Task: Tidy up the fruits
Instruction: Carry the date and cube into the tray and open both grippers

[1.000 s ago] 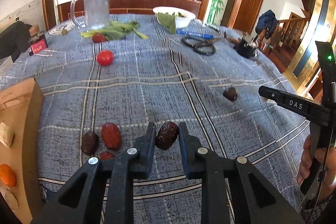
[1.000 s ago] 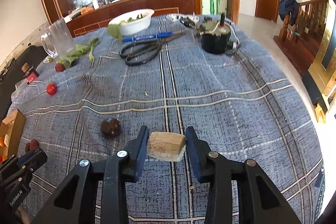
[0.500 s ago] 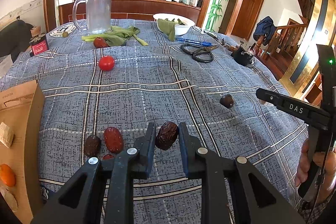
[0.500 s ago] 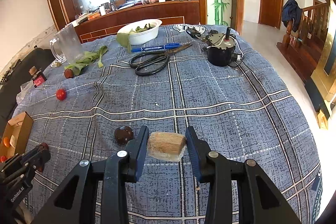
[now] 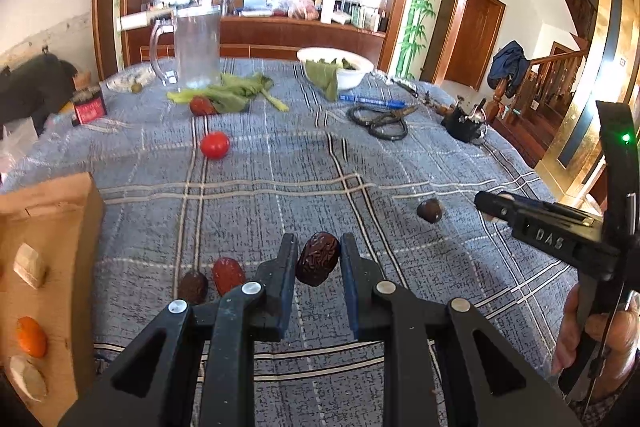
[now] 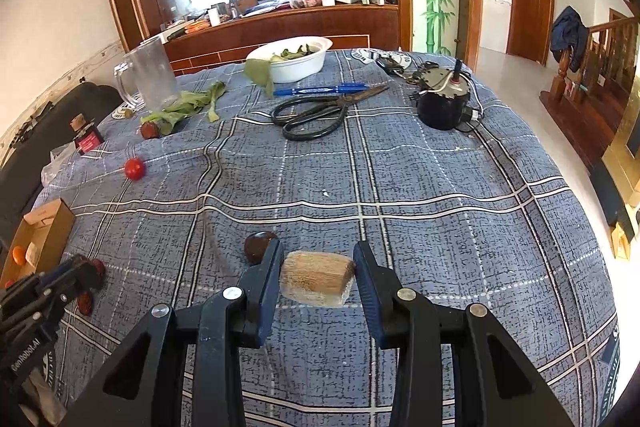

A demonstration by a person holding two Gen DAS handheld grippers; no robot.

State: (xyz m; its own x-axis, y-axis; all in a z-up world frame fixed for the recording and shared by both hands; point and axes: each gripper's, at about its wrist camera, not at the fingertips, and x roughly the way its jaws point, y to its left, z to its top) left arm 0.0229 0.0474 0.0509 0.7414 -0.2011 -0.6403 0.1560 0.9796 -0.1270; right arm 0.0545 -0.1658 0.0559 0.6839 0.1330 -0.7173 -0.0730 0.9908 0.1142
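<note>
While both tools hang above the plaid-covered desk (image 6: 440,187), each carries a load.
Left hand-held gripper (image 5: 319,263): pinching a wrinkled dark date (image 5: 318,259) between its two fingers, clear of the cloth.
Right hand-held gripper (image 6: 318,273): clamped on a tan fibrous chunk (image 6: 316,279); what kind of food it is I cannot tell.
Cardboard box (image 5: 52,227): the landmark, at the desk's left edge; inside it lie an orange fruit (image 5: 31,335) and pale pieces (image 5: 30,265).
Loose dates (image 5: 228,275): on the cloth just right of the box, close below the left tool.
Round dark fruit (image 6: 258,245): well right of the box, just beside the right tool's left finger.
Red tomato (image 5: 215,145): beyond the box, toward the far side.
Scissors (image 6: 316,111): far from the box, next to a blue pen (image 6: 320,89) and a white bowl (image 6: 296,61) of greens.
Glass mug (image 5: 196,47): beyond the box, at the far edge.
</note>
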